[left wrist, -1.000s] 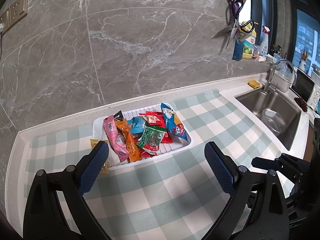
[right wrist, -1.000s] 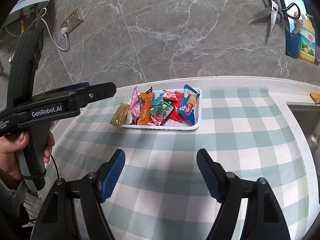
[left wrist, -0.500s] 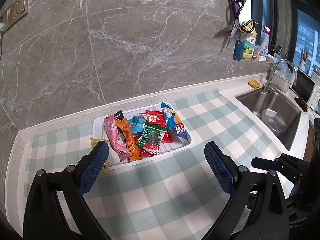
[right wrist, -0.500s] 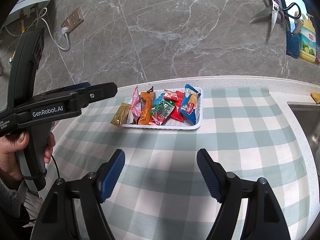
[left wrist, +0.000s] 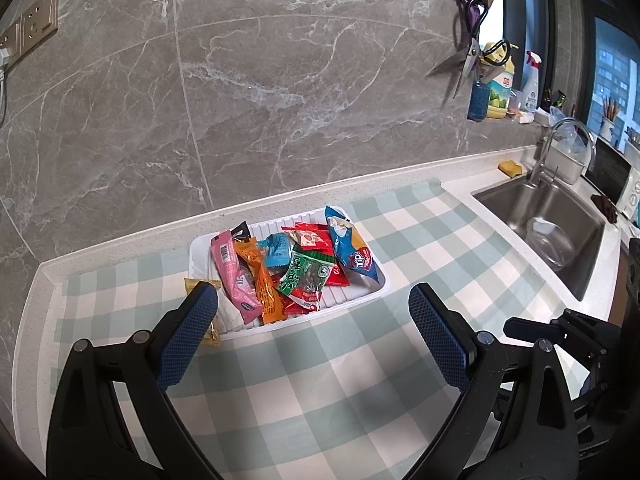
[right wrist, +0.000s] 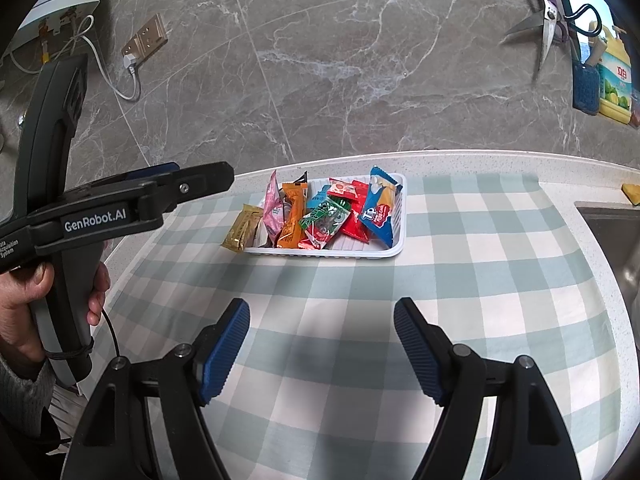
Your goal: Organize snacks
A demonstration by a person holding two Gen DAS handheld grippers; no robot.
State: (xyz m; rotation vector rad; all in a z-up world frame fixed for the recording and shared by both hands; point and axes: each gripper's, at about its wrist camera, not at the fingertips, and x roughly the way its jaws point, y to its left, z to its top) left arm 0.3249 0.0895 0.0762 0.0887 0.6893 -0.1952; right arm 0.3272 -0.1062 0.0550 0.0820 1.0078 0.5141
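A white tray (left wrist: 376,294) on the checked cloth holds several snack packets: a pink one (left wrist: 234,276), an orange one (left wrist: 260,280), a green one (left wrist: 306,278) and a blue one (left wrist: 352,248). A gold packet (left wrist: 208,320) lies at the tray's left edge, partly over the rim. The tray also shows in the right wrist view (right wrist: 384,254), with the gold packet (right wrist: 244,228) at its left. My left gripper (left wrist: 314,336) is open and empty, just in front of the tray. My right gripper (right wrist: 322,344) is open and empty, farther back over the cloth.
A steel sink (left wrist: 548,232) with a tap (left wrist: 560,144) and a glass bowl (left wrist: 550,246) lies to the right. Scissors (left wrist: 466,56) and bottles hang or stand by the marble wall. The counter edge runs at the left (left wrist: 28,312).
Both views have drifted slightly closer to the tray. Both grippers stay open and nothing in the tray has moved.
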